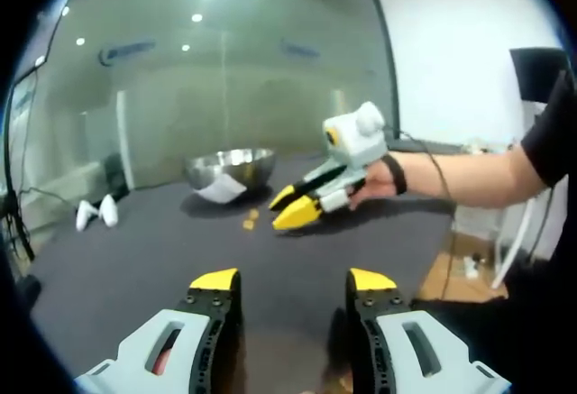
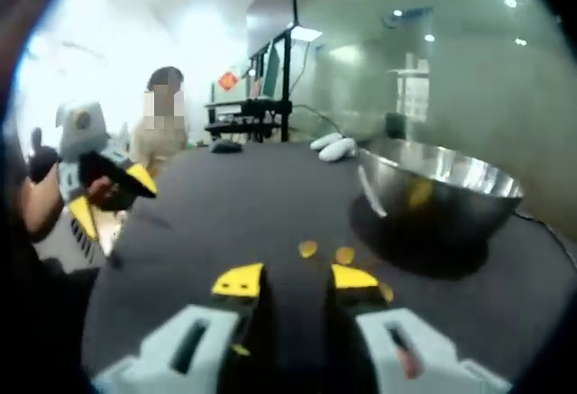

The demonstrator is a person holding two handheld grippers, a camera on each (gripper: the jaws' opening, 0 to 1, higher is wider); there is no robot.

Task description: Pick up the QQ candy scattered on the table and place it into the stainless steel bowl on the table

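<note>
the right gripper (image 2: 296,279) is poised, jaws parted and holding nothing, just short of two qq candies (image 2: 308,249) beside the stainless steel bowl (image 2: 439,197). a low, centred approach is advised, with one candy taken at a time. the left gripper (image 1: 290,280) is released and idle.

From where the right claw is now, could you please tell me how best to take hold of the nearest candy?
Probably from above, jaws straddling the candy across its short sides: it looks small and lies flat on the table. The right claw is open just behind it; a second candy lies close beside it.
</note>
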